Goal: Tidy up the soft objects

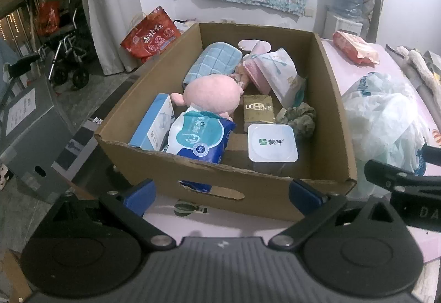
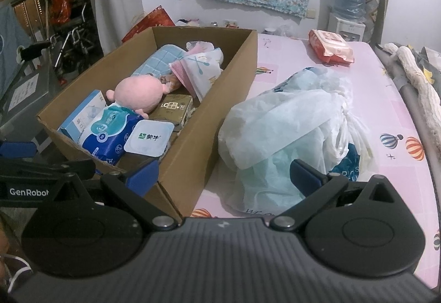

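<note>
The pink plush doll (image 1: 210, 92) is lying in the cardboard box (image 1: 228, 181), its lower part being hidden by the blue-and-white soft pack (image 1: 198, 137) leaning on it. The grey crumpled cloth (image 1: 299, 118) is being partly blocked by the white cup lid (image 1: 272, 142). The left gripper (image 1: 222, 194) is being held spread apart, empty, near the box's near wall. The right gripper (image 2: 223, 175) is likewise spread, empty, over the white plastic bag (image 2: 289, 121) right of the box. Bare pink surface (image 2: 386, 99) is being left open far right.
</note>
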Action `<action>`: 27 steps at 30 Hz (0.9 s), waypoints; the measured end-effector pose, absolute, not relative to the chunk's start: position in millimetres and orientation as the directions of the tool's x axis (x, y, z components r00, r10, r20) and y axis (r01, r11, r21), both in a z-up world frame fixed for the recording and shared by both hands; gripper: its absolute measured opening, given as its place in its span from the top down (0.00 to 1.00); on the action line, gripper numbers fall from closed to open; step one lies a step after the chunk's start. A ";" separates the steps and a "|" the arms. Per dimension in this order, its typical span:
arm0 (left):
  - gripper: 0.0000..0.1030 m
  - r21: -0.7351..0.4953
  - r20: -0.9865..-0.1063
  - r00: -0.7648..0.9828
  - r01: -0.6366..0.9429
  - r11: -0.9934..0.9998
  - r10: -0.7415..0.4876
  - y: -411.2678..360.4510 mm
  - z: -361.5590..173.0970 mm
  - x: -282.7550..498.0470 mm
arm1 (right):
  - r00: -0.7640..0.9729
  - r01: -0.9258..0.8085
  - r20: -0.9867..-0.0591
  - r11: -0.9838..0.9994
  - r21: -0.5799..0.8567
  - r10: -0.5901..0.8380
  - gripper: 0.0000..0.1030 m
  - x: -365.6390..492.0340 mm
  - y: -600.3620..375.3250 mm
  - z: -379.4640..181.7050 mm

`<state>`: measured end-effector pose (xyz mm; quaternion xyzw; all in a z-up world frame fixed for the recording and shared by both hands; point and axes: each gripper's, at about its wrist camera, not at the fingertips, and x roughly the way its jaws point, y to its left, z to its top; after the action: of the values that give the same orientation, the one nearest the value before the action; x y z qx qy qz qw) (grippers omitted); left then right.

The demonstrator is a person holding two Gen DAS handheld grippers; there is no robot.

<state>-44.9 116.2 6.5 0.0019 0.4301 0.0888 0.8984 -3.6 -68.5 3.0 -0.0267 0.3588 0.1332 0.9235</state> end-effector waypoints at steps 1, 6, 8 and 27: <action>0.00 0.081 -0.772 0.614 -0.158 0.984 0.162 116.5 6.4 -45.2 | 0.706 -0.265 -0.671 0.963 0.047 0.227 0.01 -3.5 -68.2 2.9; 0.00 0.082 -0.776 0.609 -0.161 0.984 0.165 119.7 5.0 -44.9 | 0.704 -0.265 -0.672 0.963 0.050 0.229 0.01 -3.0 -68.3 2.9; 0.00 0.084 -0.777 0.607 -0.163 0.983 0.166 120.7 4.5 -44.9 | 0.703 -0.266 -0.673 0.963 0.052 0.231 0.01 -3.1 -68.0 2.5; 0.00 0.091 -0.768 0.615 -0.168 0.982 0.177 123.1 7.7 -47.0 | 0.703 -0.267 -0.672 0.962 0.052 0.231 0.01 -3.3 -67.0 2.9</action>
<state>-47.0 123.1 7.7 0.0051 0.4282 0.0960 0.8986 -3.3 -67.0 2.9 -0.0248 0.3608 0.1349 0.9225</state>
